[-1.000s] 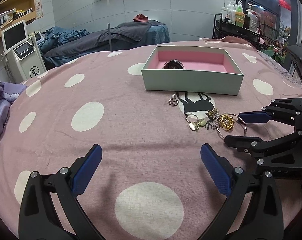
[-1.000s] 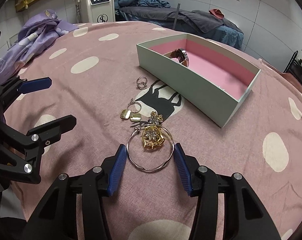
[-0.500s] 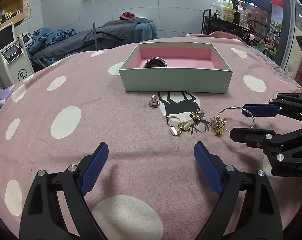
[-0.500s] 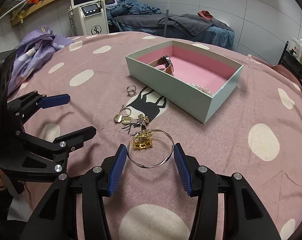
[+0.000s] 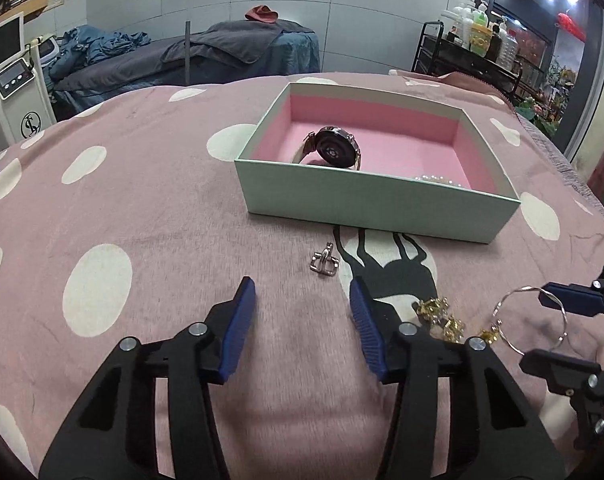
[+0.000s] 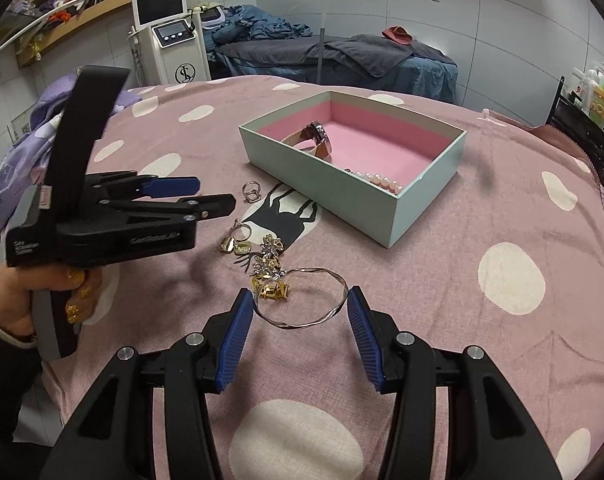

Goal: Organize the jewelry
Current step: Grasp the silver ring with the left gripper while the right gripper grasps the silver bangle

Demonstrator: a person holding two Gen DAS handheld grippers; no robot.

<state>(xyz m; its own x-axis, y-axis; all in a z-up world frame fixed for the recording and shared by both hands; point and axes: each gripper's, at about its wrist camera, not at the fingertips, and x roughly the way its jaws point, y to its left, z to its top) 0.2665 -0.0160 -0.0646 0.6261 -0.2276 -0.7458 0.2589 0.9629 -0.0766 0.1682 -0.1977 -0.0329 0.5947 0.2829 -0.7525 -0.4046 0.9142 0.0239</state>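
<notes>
Bracketing the silver bangle [image 6: 306,299] on the desk [image 6: 502,208], the right claw [image 6: 297,332] stands apart for a pinch; the left claw [image 5: 302,320], also apart, faces the ring [image 5: 324,261] before the box [image 5: 376,206].

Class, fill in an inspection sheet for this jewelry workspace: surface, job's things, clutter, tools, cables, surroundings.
Surface: pink polka-dot cloth, wrinkled.
Job's things: green box holds a watch and pearls; outside lie a silver ring, gold charms, a brooch cluster and a bangle.
Clutter: nothing seen.
Tools: right tool open, its fingers either side of the bangle; left tool open, near the ring.
Cables: nothing seen.
Surroundings: treatment bed, white machine, bottle rack.
</notes>
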